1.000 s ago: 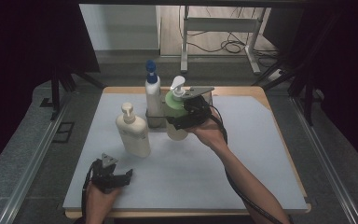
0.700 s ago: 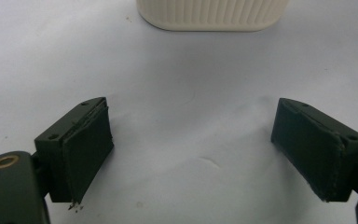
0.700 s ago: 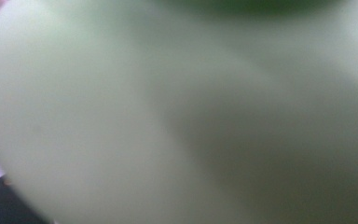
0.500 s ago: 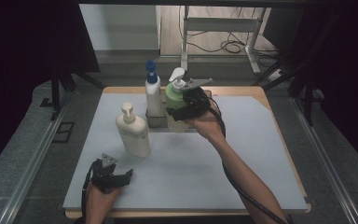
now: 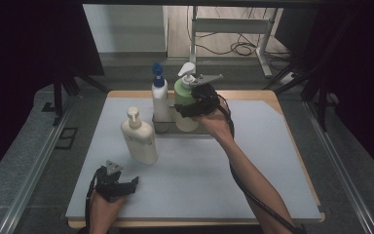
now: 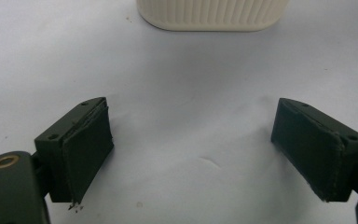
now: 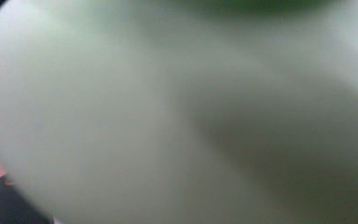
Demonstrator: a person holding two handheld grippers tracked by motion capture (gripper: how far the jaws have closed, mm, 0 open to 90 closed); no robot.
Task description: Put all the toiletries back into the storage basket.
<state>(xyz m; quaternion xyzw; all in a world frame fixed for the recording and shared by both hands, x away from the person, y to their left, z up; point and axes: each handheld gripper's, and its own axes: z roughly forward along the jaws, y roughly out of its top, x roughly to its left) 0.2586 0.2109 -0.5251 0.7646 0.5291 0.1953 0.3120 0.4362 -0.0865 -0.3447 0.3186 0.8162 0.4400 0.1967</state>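
The right gripper [image 5: 191, 108] grips the green bottle [image 5: 184, 100] from its right side, about halfway up the body, with its jaws spread wide around it. The bottle stands upright at the far middle of the bench [image 5: 253, 161], with its base at a low grey tray [image 5: 161, 127]; whether it rests in the tray or hangs just above it I cannot tell. It has a white pump head [image 5: 187, 71] on top. In the right gripper view the bottle's pale green wall [image 7: 168, 116] is pressed close to the lens and blurred.

A white bottle with a blue cap [image 5: 159, 97] stands upright in the left end of the same tray, just beside the green one. A cream pump bottle [image 5: 139, 139] stands alone on the bench, nearer the person and to the left of the tray, apart from it.

The left gripper [image 5: 126, 185] lies low at the near left of the bench, in the person's left hand [image 5: 104, 207], pointing right. Its jaws stand wide with nothing between them; in the left gripper view its pads [image 6: 89, 151] frame bare bench surface, and the ribbed base of the cream bottle [image 6: 212, 14] shows beyond them, well clear of the jaws.
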